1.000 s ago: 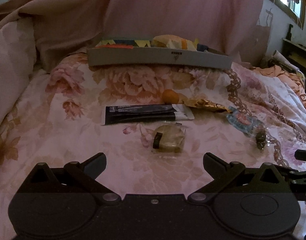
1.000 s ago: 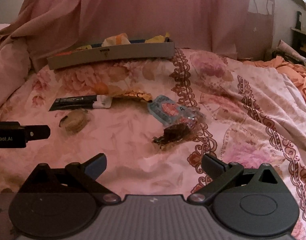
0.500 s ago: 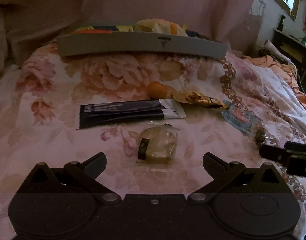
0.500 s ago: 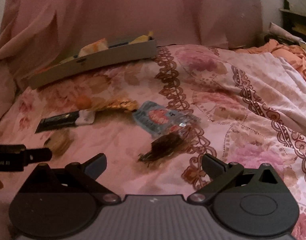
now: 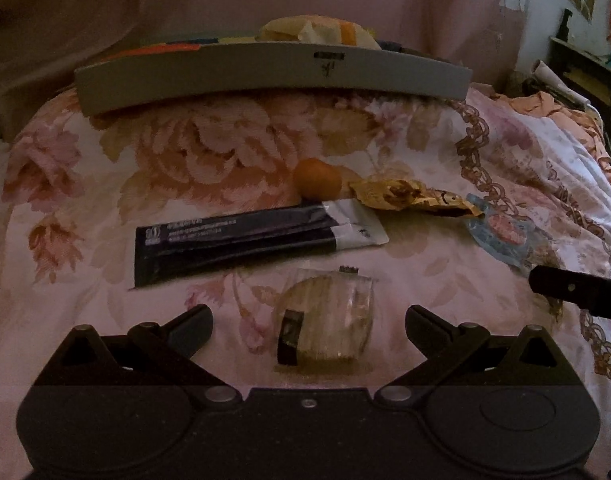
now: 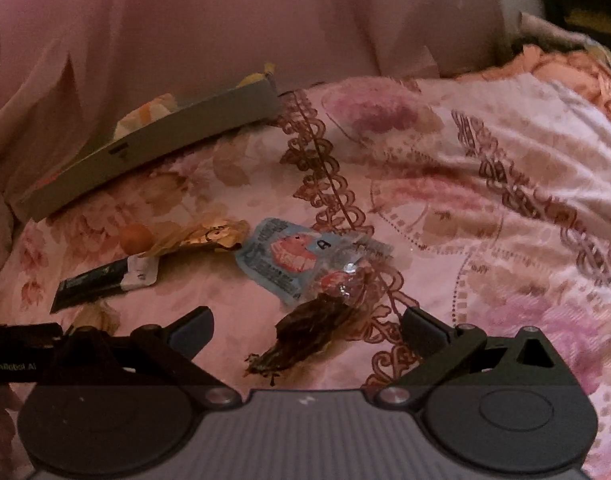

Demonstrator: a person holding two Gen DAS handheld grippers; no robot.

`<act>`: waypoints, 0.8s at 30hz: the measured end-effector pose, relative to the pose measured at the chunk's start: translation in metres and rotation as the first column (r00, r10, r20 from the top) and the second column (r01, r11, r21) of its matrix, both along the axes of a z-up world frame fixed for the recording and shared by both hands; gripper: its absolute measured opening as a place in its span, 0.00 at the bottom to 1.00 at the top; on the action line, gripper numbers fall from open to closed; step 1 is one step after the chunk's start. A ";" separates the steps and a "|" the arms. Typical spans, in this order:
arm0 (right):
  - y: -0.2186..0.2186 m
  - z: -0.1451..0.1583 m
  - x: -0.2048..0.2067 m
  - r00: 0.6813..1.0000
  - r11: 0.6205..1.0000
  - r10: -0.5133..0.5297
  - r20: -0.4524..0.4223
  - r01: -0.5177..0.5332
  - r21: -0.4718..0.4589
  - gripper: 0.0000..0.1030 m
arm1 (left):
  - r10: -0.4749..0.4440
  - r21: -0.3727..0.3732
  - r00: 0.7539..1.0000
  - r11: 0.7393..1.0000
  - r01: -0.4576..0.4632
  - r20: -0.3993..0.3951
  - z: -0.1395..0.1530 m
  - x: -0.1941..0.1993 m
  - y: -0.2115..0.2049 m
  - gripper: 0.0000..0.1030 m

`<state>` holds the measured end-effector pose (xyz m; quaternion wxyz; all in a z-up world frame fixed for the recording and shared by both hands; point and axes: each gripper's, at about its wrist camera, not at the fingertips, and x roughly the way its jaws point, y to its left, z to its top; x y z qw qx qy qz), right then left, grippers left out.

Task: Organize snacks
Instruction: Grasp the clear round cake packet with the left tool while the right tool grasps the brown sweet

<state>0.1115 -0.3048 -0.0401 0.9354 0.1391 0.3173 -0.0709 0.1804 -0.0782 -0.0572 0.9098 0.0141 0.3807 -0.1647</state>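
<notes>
Snacks lie on a floral bedspread. My left gripper (image 5: 308, 322) is open, and a clear-wrapped round cake (image 5: 325, 324) lies between its fingers. Beyond it lie a long black packet (image 5: 241, 242), an orange ball (image 5: 316, 178), a gold wrapper (image 5: 413, 196) and a blue packet (image 5: 497, 234). My right gripper (image 6: 307, 326) is open around a dark brown snack (image 6: 305, 336). The blue packet (image 6: 293, 258) lies just past it. A grey tray (image 5: 265, 76) holding several snacks stands at the back, also in the right wrist view (image 6: 153, 148).
A pink curtain (image 6: 225, 20) hangs behind the tray. The right gripper's finger (image 5: 577, 292) shows at the left wrist view's right edge. The left gripper's body (image 6: 17, 352) shows at the right wrist view's left edge. Furniture (image 5: 585, 76) stands at far right.
Both grippers have moved forward and lower. The wrapped cake now sits between the left fingers, the dark snack between the right fingers. Both stay open.
</notes>
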 end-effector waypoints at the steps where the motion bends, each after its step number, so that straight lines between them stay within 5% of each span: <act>1: 0.000 -0.001 0.002 1.000 1.000 -0.006 -0.005 0.006 -0.003 0.97 | -0.003 -0.004 1.000 1.000 0.003 0.007 0.000 0.001 0.000 0.95; 12: 0.016 -0.010 0.006 1.000 0.995 0.006 -0.023 -0.008 -0.102 0.82 | -0.040 -0.052 0.999 0.998 0.040 -0.005 -0.002 -0.001 0.001 0.56; 16: 0.021 -0.011 0.006 1.000 0.991 0.011 -0.025 -0.014 -0.131 0.75 | -0.018 -0.078 1.000 0.997 0.017 -0.018 -0.002 -0.002 0.005 0.51; 24: 0.031 -0.008 0.004 0.999 0.987 0.050 -0.021 -0.053 -0.149 0.34 | 0.001 -0.108 0.999 0.994 -0.005 -0.044 -0.001 -0.022 0.010 0.50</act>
